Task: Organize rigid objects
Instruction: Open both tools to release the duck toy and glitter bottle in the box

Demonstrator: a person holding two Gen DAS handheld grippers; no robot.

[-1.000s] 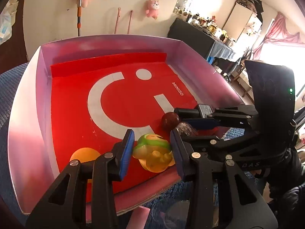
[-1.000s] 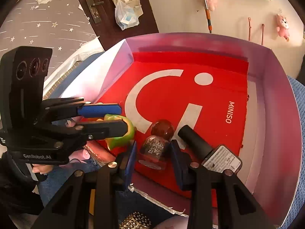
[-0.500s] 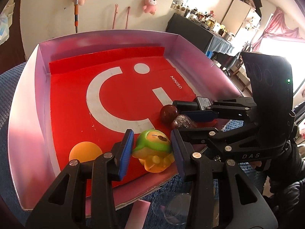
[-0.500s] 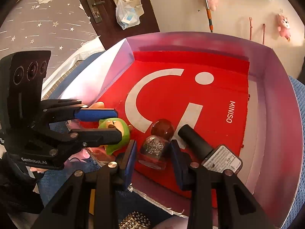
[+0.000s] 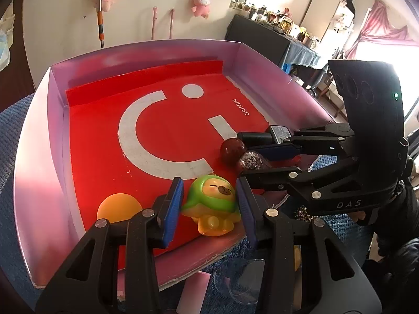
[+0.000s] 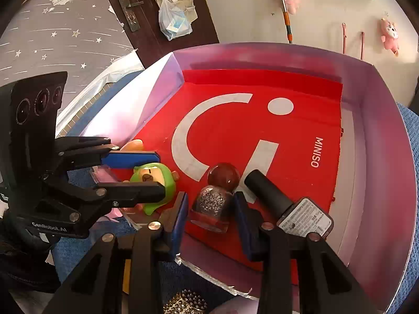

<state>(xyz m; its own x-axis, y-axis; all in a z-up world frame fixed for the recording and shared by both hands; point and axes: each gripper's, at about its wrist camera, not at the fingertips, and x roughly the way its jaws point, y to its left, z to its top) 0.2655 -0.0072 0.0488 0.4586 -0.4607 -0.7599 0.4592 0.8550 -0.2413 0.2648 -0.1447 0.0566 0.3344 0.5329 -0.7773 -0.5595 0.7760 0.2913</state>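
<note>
Your left gripper (image 5: 209,204) sits low in the centre of its frame around the toy figure (image 5: 212,201), a glossy green-hooded character with a yellow body and a small bear face, lying tilted on the red liner near the front edge of the pink tray (image 5: 39,136). Its jaws have just been opening; a narrow gap shows beside each blue pad, so the toy is between them, unclamped. Your right gripper (image 6: 210,209) is closed on the glitter bottle (image 6: 212,204), clear with silver sparkle and a dark red round cap.
</note>
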